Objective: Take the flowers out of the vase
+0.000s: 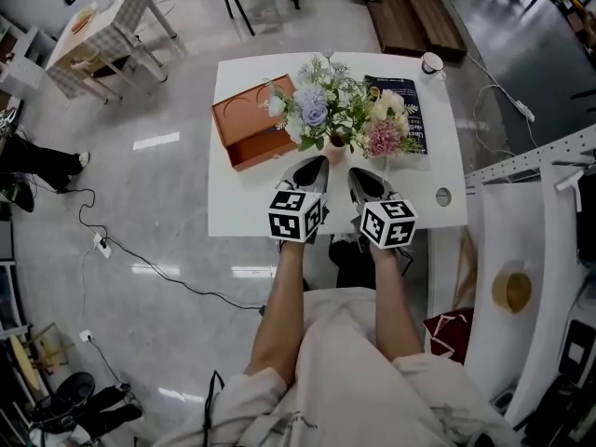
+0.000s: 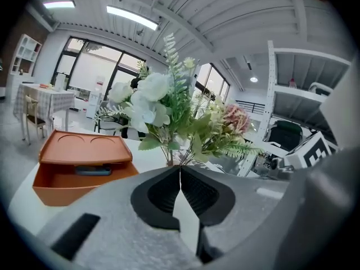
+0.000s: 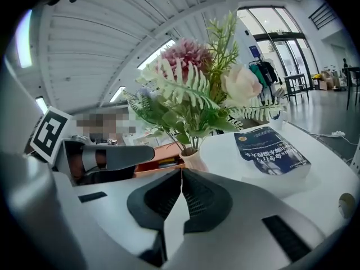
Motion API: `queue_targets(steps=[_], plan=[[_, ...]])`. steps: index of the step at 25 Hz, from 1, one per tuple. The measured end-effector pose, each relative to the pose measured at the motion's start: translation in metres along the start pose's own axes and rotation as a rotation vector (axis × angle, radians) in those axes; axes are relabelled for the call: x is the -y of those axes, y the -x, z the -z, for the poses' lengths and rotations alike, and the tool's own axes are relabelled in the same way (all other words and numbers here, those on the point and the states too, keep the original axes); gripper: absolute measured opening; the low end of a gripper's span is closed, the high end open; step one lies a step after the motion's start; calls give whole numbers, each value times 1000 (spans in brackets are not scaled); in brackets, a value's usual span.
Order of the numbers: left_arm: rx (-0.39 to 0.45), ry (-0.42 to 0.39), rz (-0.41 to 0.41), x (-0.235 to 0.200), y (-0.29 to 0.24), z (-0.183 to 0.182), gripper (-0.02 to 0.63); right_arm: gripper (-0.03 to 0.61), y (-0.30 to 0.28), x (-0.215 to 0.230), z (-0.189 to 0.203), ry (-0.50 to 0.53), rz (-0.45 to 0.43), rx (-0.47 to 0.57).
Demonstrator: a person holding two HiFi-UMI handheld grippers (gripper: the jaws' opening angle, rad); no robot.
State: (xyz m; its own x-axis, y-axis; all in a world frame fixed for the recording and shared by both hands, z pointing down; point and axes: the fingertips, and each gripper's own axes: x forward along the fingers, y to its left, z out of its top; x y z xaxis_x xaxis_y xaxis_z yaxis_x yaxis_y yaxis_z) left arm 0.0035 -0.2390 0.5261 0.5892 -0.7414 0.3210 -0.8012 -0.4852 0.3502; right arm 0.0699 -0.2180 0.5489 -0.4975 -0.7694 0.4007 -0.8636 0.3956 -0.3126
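Seen from above, a bouquet of white, pale blue and pink flowers [image 1: 335,110] is standing in a small pinkish vase [image 1: 336,147], in the upper middle of the frame, on a white table [image 1: 242,203]. An open orange box [image 1: 247,112] is lying just left of the bouquet, a dark blue book [image 1: 399,85] just right. The left gripper [image 1: 317,163] and right gripper [image 1: 358,175] are pointing at the vase from below, near it but not touching. Both claws are pressed together, pinching nothing.
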Motion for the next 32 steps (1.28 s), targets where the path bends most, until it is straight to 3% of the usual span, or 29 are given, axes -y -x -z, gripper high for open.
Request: queue_targets(steps=[12, 16, 23, 27, 32], plan=[[7, 36, -28, -17, -23, -3, 17, 9, -23, 13, -8, 35, -27, -23], [9, 36, -33, -21, -28, -6, 113, 12, -27, 17, -14, 34, -26, -19], [8, 38, -28, -20, -38, -6, 143, 55, -32, 19, -19, 54, -15, -15], [6, 44, -19, -22, -46, -8, 147, 112, -39, 23, -22, 47, -10, -17], [10, 56, -15, -23, -54, -8, 150, 121, -46, 29, -26, 37, 12, 9]])
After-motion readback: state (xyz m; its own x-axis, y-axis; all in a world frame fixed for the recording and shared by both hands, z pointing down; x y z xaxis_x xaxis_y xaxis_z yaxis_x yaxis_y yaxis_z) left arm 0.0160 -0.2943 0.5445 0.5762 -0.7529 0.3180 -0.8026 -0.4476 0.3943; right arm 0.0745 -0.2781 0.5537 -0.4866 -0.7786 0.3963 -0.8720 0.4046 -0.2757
